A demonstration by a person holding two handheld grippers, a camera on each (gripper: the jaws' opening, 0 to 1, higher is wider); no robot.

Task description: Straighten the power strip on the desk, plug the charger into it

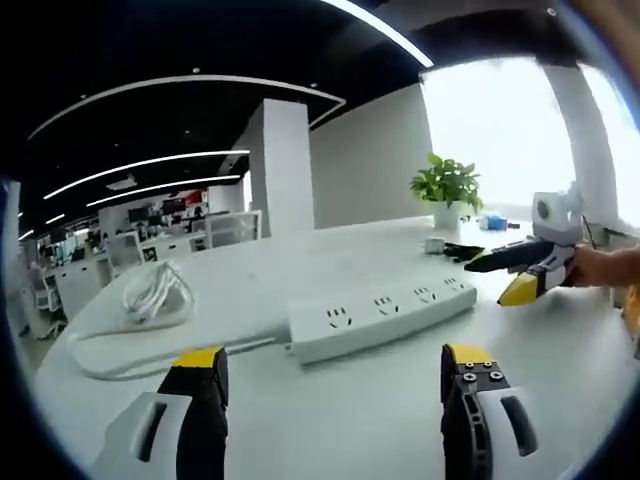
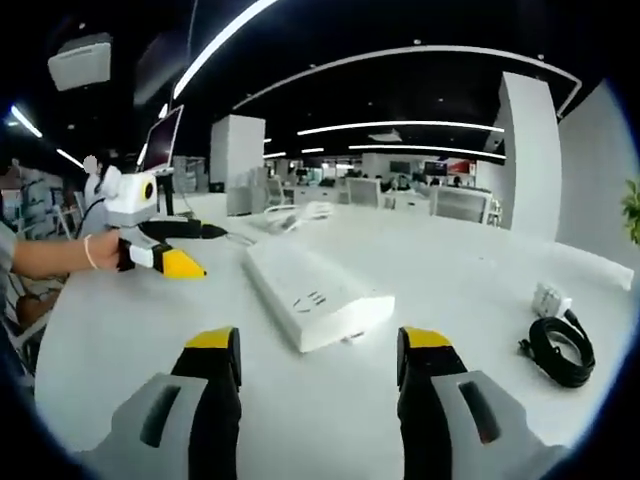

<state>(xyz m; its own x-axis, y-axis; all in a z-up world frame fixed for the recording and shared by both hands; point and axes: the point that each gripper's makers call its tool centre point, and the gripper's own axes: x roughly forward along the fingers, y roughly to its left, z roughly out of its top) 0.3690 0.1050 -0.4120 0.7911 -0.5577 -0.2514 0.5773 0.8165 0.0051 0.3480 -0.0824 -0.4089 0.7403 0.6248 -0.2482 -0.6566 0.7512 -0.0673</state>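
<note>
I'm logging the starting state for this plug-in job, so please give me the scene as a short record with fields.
surface: white desk
power strip: white power strip lying flat on the desk, sockets up, nothing plugged in
strip cable: white cable bundled at its far end
charger: white charger beside its coiled black cord
left tongs: left tongs open, empty
right tongs: right tongs open, empty
background: potted plant

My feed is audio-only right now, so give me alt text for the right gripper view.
A long white plastic power strip lies on the white desk just beyond the open right tongs, empty. A coiled black cable with a white charger block sits to the right; the left tongs, held by a hand, hover at left.
</note>
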